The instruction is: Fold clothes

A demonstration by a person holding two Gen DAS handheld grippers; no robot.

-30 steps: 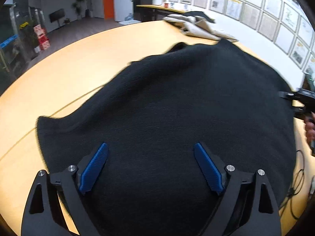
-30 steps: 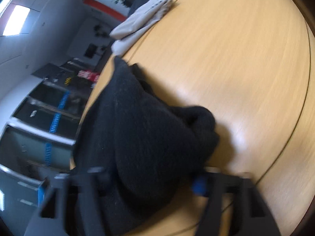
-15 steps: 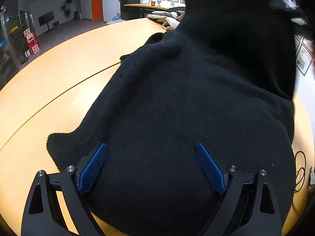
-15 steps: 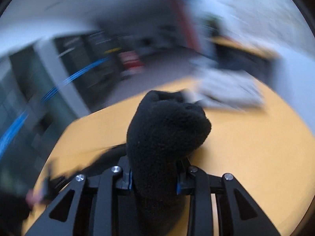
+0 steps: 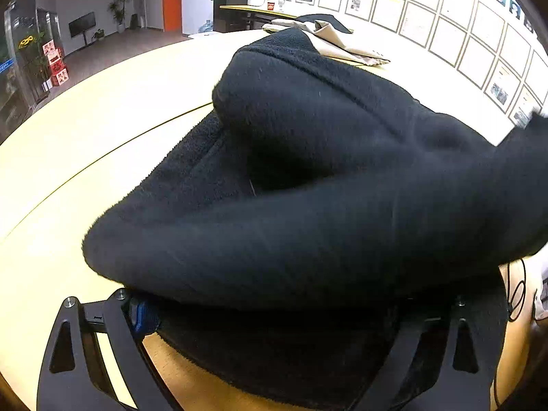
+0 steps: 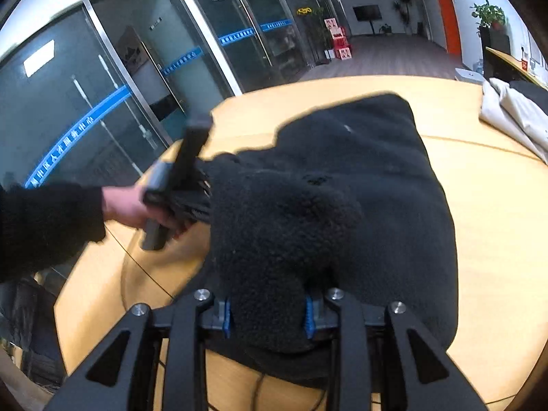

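Black fleece fills both views: a black fleece garment (image 5: 308,178) lies bunched on the pale wooden table (image 5: 85,144), and in the left wrist view a thick roll of it runs from about 9 o'clock across to 3 o'clock, draped over the left gripper (image 5: 281,311). That gripper's jaws stand wide apart with the fabric heaped between and over them; only one blue pad (image 5: 140,315) peeps out at 7 o'clock, the other is buried, and the pictures do not show the jaws pressing on anything. In the right wrist view the right gripper (image 6: 267,315) is clamped on a fat fold of the garment (image 6: 342,205), its blue pads (image 6: 226,316) squeezed against the fleece at 6 o'clock, the fold rising upright from between them while the rest of the cloth spreads toward 1 o'clock on the table (image 6: 496,226). At 9 o'clock in that same view a hand (image 6: 133,209) in a dark sleeve (image 6: 44,226) grips the handle of the left gripper (image 6: 178,185), whose front end disappears into the edge of the fleece. Beige folded clothes (image 5: 339,41) lie well apart at 12 o'clock on the table's far side, seen also at 2 o'clock from the right wrist (image 6: 513,116). A thin black cable (image 5: 517,291) curls on the table at 4 o'clock in the left wrist view.
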